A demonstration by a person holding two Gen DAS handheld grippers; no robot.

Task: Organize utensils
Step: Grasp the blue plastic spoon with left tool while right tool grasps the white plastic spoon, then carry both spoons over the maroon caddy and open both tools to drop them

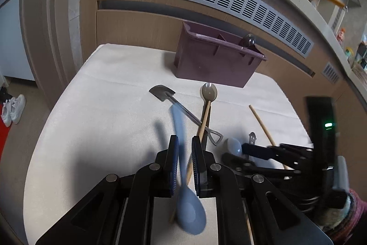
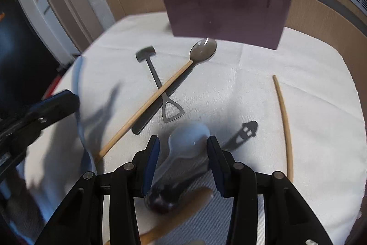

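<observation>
1. Gripping a blue plastic spoon (image 1: 183, 176) between narrow jaws, the left gripper (image 1: 184, 150) hangs above the white-clothed desk (image 1: 96, 111), the spoon's bowl toward the camera and its blurred handle pointing at 12 o'clock toward the purple utensil caddy (image 1: 215, 61).

2. Jaws of the right gripper (image 2: 182, 148) stand wide around a pale translucent spoon (image 2: 188, 141) lying on the cloth; whether the pads touch it cannot be told.

3. Judged from here, the step in hand is carrying the blue spoon to the caddy. Doing it well likely means raising it clear of the pile, tilting the handle down over an empty compartment, and letting go only once the tip is inside the rim.

4. One dark round-headed utensil (image 1: 248, 40) already stands in the caddy's compartment at 3 o'clock; the dividers leave other slots that look free.

5. Between gripper and caddy lie a shovel-shaped metal spoon (image 1: 183, 110) and a wood-handled spoon with a grey bowl (image 1: 207, 98), crossed over one another, the wooden handle on top. A low pass could snag them.

6. A lone wooden chopstick (image 2: 284, 121) lies at 3 o'clock in the right view, well apart from the pile; a small dark utensil with cut-out holes (image 2: 244, 132) lies just beside the right gripper.

7. Both grippers work close together, so the arms could crowd one another.
</observation>
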